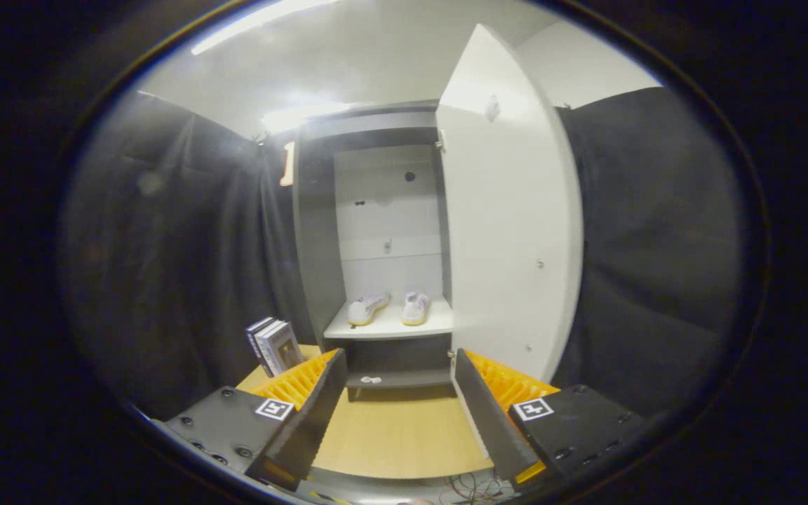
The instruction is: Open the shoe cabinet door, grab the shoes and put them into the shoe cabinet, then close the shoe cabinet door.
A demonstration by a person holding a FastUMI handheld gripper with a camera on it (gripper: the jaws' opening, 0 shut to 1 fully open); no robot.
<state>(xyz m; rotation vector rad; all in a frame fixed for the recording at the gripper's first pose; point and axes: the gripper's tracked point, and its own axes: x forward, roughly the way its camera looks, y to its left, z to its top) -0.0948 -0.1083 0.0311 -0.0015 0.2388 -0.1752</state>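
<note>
The shoe cabinet (320,231) stands beyond my fingers with its white door (509,217) swung wide open to the right. Two pale shoes with yellowish soles, the left shoe (366,308) and the right shoe (415,307), rest side by side on the white shelf (390,328) inside. My gripper (398,368) is open, its fingers spread wide with nothing between them, well back from the cabinet over the wooden tabletop (404,435). The open door's lower edge sits just beyond my right finger (488,414).
A few upright books (274,345) stand left of the cabinet base, just past my left finger. A small white object (370,380) lies on the low grey shelf under the shoes. Black cloth walls close in on both sides. Loose wires (474,484) lie near the table's front edge.
</note>
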